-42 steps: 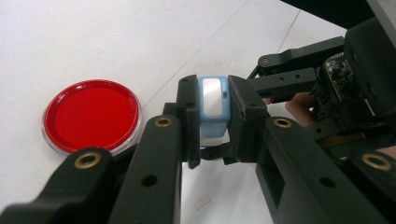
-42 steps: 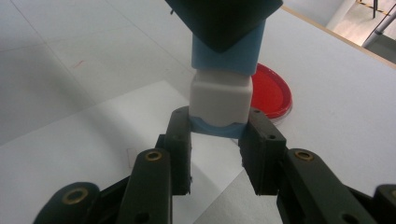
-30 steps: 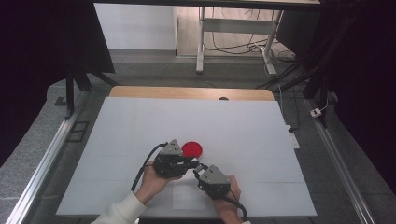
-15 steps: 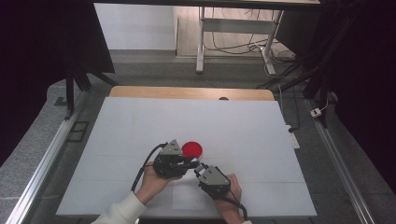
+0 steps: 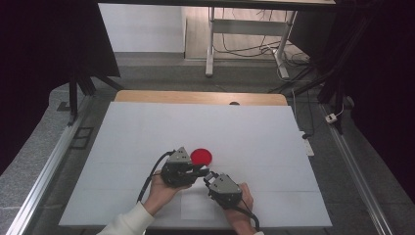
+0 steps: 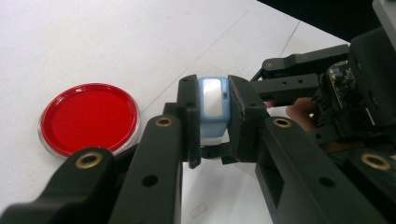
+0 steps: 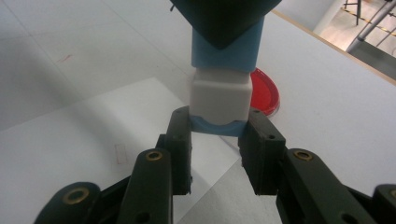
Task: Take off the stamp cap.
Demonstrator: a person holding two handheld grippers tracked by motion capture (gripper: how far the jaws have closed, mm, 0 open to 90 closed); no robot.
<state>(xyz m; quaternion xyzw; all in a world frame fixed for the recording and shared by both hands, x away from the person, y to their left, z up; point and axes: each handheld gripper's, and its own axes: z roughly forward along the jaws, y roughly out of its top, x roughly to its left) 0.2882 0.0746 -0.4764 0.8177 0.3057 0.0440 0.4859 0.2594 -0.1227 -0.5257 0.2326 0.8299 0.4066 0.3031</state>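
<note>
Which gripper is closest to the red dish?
The left gripper. Its jaws, shut on the small blue and white device, sit just beside the red dish; the right gripper sits farther back.

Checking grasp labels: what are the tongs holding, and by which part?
Both tongs are shut on one small blue-and-white device: left tongs on its blue sides, right tongs on its white-capped end.
</note>
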